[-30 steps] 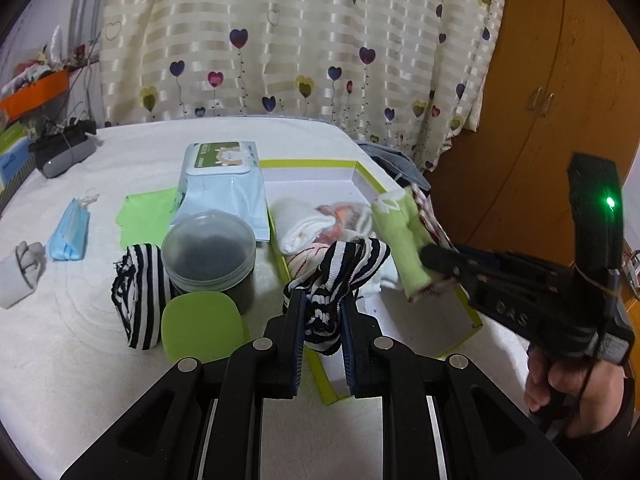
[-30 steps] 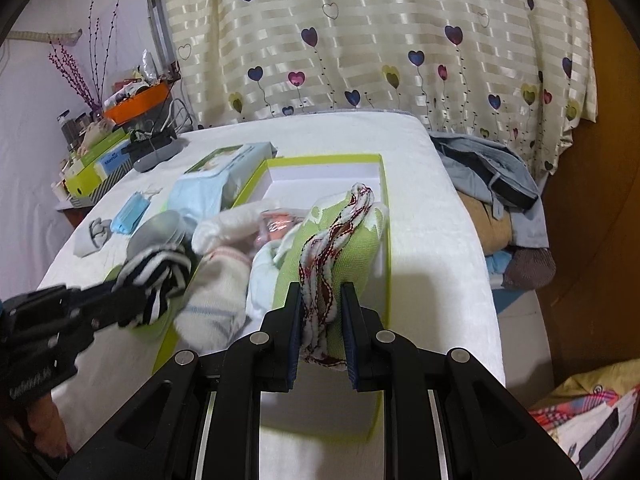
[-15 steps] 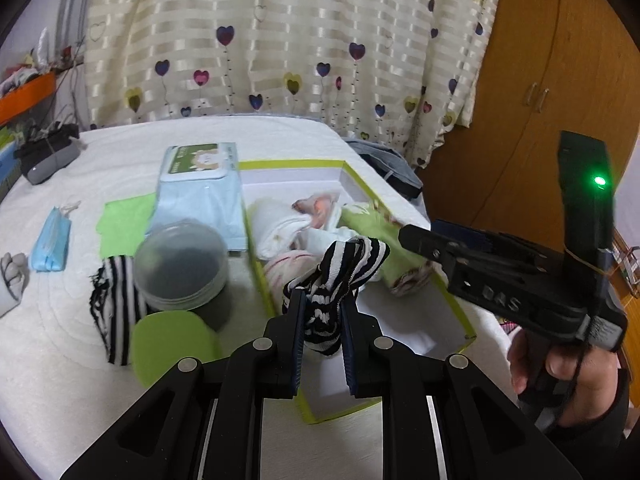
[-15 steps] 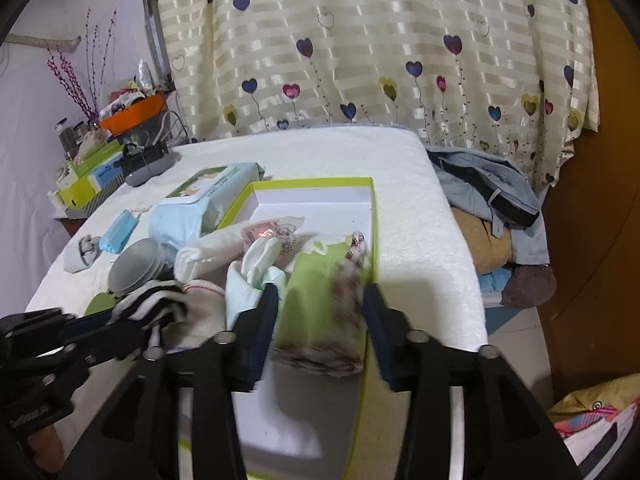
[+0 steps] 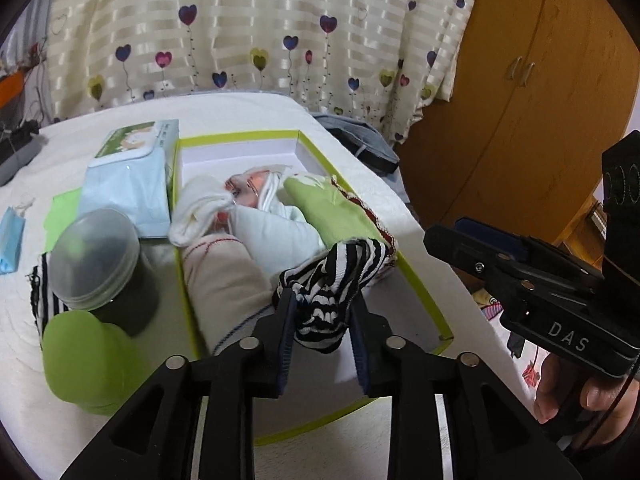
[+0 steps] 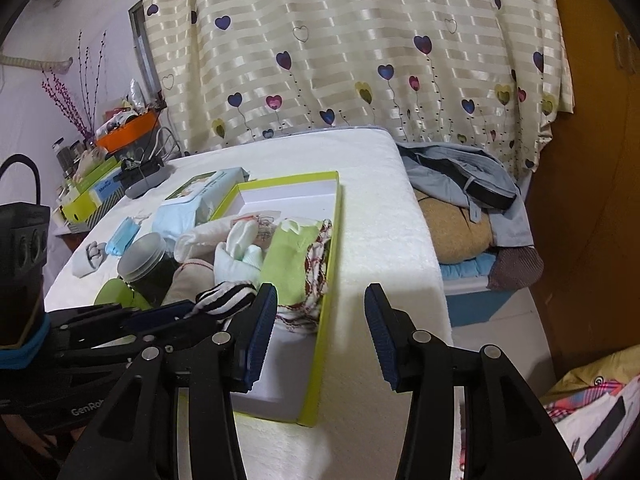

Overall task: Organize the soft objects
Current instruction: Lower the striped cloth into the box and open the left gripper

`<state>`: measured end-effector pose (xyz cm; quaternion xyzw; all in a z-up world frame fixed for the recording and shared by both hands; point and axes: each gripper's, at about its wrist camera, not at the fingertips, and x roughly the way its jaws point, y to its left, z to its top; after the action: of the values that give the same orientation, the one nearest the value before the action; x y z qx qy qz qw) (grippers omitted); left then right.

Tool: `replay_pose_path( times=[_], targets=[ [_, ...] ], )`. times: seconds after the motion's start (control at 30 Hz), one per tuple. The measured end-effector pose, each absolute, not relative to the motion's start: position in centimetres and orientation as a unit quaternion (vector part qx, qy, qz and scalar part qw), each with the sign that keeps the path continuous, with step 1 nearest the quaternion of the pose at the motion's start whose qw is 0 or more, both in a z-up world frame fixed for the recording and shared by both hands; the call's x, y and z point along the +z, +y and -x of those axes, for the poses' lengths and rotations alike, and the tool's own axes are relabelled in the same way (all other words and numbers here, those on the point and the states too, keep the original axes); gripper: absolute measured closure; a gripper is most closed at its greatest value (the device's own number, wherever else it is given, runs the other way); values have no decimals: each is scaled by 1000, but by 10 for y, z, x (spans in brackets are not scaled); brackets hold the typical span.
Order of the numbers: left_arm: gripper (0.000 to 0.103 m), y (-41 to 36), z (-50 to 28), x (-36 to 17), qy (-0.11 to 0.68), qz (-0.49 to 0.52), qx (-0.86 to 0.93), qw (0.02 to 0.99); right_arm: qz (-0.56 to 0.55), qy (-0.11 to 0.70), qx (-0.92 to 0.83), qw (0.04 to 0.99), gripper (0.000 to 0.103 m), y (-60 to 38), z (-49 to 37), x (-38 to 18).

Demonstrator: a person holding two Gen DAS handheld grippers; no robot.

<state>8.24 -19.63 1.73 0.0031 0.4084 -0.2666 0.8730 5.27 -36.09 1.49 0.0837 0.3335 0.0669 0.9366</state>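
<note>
My left gripper (image 5: pixel 322 326) is shut on a black-and-white striped sock (image 5: pixel 336 280) and holds it over the near part of a green-rimmed white box (image 5: pixel 424 300). The box holds several rolled soft items, among them a green cloth with red trim (image 5: pixel 332 208) along its right wall. My right gripper (image 6: pixel 320 336) is open and empty, above the box's near right corner (image 6: pixel 320 344); it also shows at the right of the left wrist view (image 5: pixel 500 264). The striped sock shows there too (image 6: pixel 228 298). A second striped sock (image 5: pixel 42 292) lies left of the box.
A dark jar with a clear lid (image 5: pixel 100 256) and a green lid (image 5: pixel 88 364) sit left of the box. A wipes pack (image 5: pixel 132 176), a blue mask (image 5: pixel 10 236) and a grey sock (image 6: pixel 90 258) lie on the white table. Clothes (image 6: pixel 460 188) pile beyond the table's right edge.
My right gripper opened and let the green cloth go into the box, then drew back to the right. My left gripper carried the striped sock further over the box.
</note>
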Motion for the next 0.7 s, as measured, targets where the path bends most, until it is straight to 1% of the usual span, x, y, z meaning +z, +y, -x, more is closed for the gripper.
replay_pose_path(
  times=[0.03, 0.1, 0.17, 0.5, 0.7],
  targets=[
    [75, -197, -81, 18, 407, -3, -269, 873, -85, 334, 67, 937, 56, -361, -52, 15],
    [69, -197, -79, 20, 402, -3, -275, 873, -85, 333, 68, 937, 56, -362, -52, 15],
    [67, -196, -75, 23, 397, -3, -279, 874, -83, 333, 68, 937, 56, -361, -51, 15],
    [66, -181, -60, 37, 382, -4, -269, 884, -77, 326, 66, 940, 56, -350, -34, 26],
    [66, -163, -47, 45, 370, 1, -257, 893, -62, 325, 80, 940, 56, -326, -18, 32]
  ],
)
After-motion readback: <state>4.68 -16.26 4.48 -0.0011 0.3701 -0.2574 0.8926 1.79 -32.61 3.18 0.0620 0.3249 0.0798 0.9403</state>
